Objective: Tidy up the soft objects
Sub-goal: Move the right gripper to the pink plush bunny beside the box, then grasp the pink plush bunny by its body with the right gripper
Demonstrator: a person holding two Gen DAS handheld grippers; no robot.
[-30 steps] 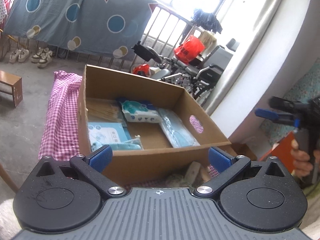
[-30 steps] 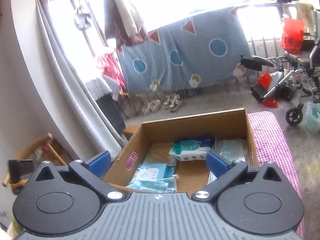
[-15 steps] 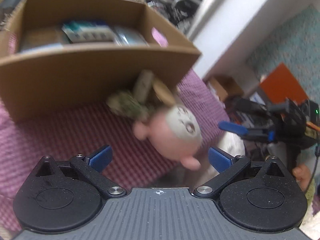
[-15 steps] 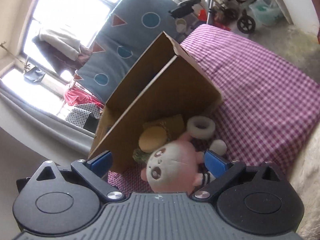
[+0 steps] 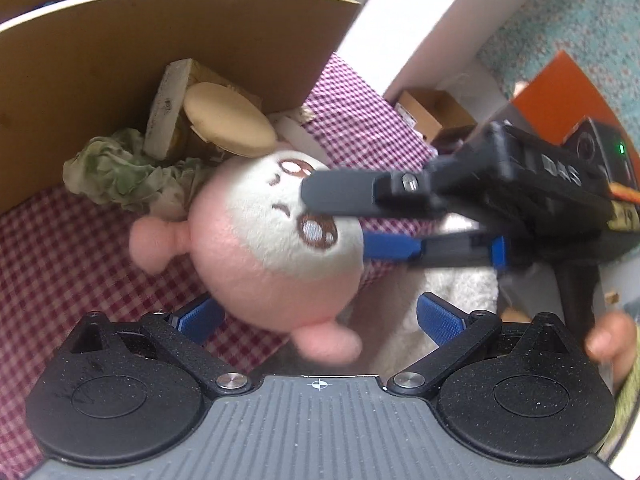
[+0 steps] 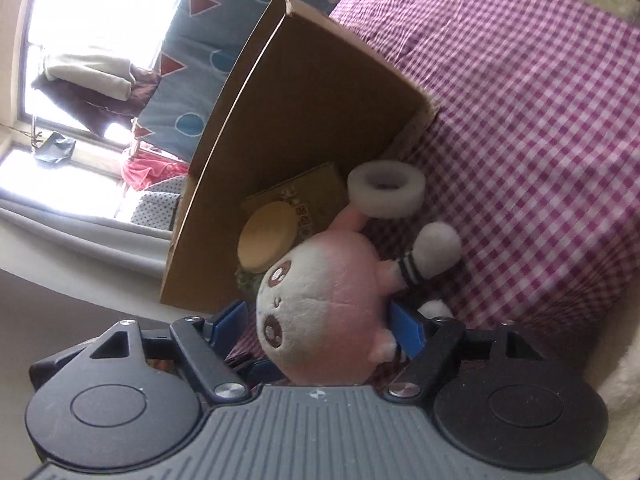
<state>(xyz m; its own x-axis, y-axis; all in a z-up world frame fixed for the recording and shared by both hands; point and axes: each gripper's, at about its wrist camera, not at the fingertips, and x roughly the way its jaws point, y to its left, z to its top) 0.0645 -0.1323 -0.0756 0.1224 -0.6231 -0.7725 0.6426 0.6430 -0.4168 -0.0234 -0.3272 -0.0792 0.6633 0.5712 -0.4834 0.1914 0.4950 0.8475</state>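
Closing in on the plush toy now: a second ago we only saw the box. Our left gripper hangs wide beside it; our right gripper is narrowing around its head on the checked cloth, so pickup's close.

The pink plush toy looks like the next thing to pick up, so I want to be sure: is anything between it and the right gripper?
Nothing visible is in the way. The pink plush toy already sits between the fingers of the right gripper, whose jaws are closing around it.
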